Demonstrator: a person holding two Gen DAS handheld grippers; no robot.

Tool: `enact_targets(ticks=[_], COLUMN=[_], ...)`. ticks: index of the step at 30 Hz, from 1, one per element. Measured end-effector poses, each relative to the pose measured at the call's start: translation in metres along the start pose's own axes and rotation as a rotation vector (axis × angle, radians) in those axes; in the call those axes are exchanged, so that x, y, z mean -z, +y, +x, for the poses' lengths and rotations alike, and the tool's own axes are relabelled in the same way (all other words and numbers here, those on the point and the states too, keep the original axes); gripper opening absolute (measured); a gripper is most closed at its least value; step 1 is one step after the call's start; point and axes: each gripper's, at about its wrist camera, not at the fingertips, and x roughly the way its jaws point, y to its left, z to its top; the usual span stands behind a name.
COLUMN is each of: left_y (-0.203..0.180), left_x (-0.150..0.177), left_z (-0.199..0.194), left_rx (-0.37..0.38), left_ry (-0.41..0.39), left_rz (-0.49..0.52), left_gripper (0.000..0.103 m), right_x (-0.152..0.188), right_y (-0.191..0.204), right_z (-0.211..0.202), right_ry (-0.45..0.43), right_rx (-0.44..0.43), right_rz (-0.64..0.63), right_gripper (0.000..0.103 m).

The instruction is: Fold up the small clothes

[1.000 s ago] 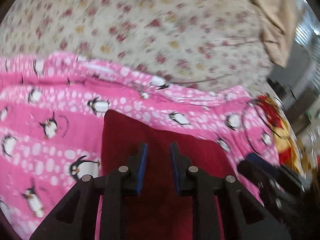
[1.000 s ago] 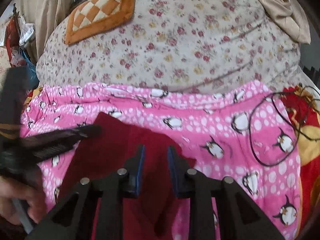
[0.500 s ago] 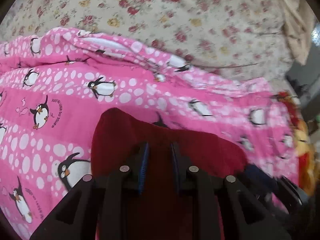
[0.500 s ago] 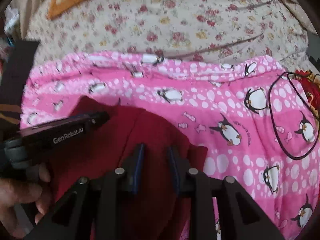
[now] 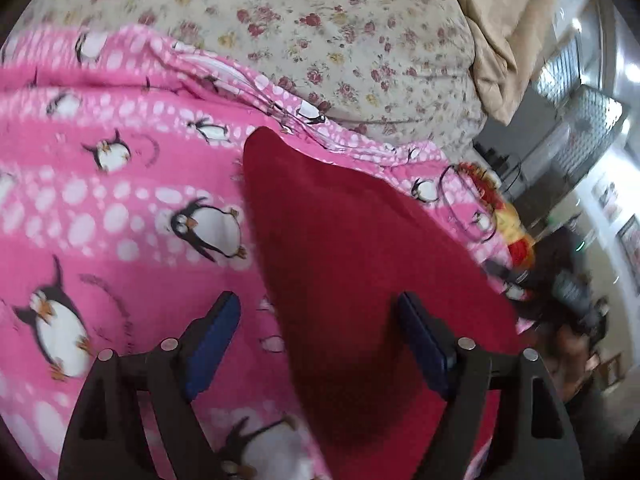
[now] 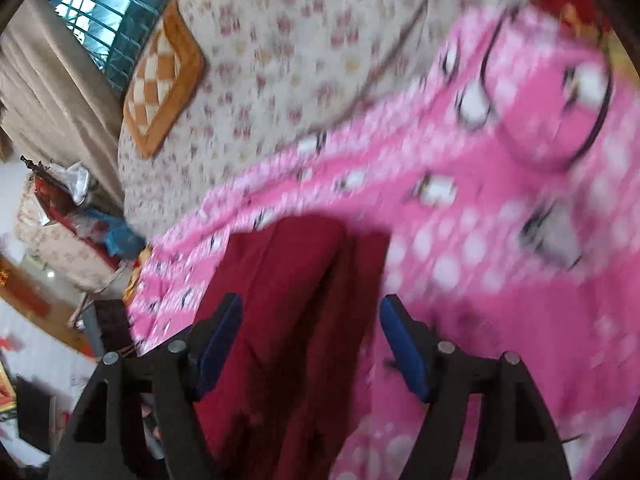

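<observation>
A dark red small garment lies on a pink penguin-print blanket. In the left wrist view it stretches from a pointed far corner back under my left gripper, which is open and empty just above its left edge. In the right wrist view the same red garment lies in long folds under my right gripper, which is open and empty; this view is blurred. The near end of the garment is hidden behind the gripper bodies.
A floral bed sheet lies beyond the blanket. An orange checked cushion sits at the far left of the bed. A beige cloth hangs at the right. A black cord loop lies on the blanket.
Both grippers were shut on the red garment and have opened and let it go. Both views have swung and tilted, and the garment now lies spread on the blanket.
</observation>
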Motion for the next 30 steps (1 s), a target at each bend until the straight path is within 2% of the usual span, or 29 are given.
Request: enact_targets(ticks=[2,4,6,11,13,14,15,18,20,23,25,26,27,28,30], left_y=[-0.004,-0.005,-0.006,-0.007,-0.005,-0.005,-0.004,-0.002,-0.001,-0.004,-0.006,-0.007,-0.009,-0.013,-0.019], left_x=[0.001,0.007,0.008,0.009,0.011,0.012,0.013,0.014,0.014,0.015,0.014,0.015,0.015,0.015,0.016], left_z=[0.002,0.009,0.009,0.007,0.005,0.004,0.003,0.003,0.006,0.007,0.007,0.006,0.006,0.004,0.000], left_rx=[0.029,0.028,0.025,0.019,0.019,0.020,0.022,0.027,0.031,0.021,0.012,0.021,0.015,-0.004,-0.029], left_ry=[0.002,0.026,0.016,0.027,0.035,0.038,0.041,0.042,0.035,0.018,0.013,0.012,0.012,0.000,-0.021], left_rz=[-0.001,-0.006,0.001,0.006,0.001,-0.009,-0.021,-0.034,-0.039,-0.037,-0.030,-0.021,-0.005,0.019,0.056], left_gripper=[0.059,0.059,0.060,0.060,0.060,0.060,0.060,0.062,0.063,0.063,0.057,0.043,0.037,0.034,0.023], right_x=[0.006,0.006,0.004,0.000,0.002,0.004,0.005,0.007,0.008,0.009,0.011,0.012,0.012,0.012,0.012], right_y=[-0.005,-0.004,-0.001,0.011,0.014,0.016,0.018,0.012,0.011,0.012,0.016,0.019,0.021,0.022,0.028], right_z=[0.011,0.016,0.024,0.042,0.041,0.038,0.037,0.031,0.031,0.036,0.040,0.041,0.041,0.041,0.039], right_ry=[0.018,0.013,0.019,0.019,0.027,0.035,0.048,0.058,0.053,0.033,0.033,0.035,0.038,0.044,0.043], right_rx=[-0.020,-0.043,-0.063,0.003,0.023,0.020,0.016,-0.013,-0.023,-0.013,0.007,0.019,0.027,0.039,0.046], right_rz=[0.039,0.055,0.055,-0.041,-0.072,-0.095,-0.124,-0.123,-0.130,-0.131,-0.155,-0.170,-0.180,-0.192,-0.219], right_gripper=[0.078,0.081,0.086,0.090,0.090,0.086,0.077,0.068,0.068,0.075,0.079,0.080,0.079,0.076,0.057])
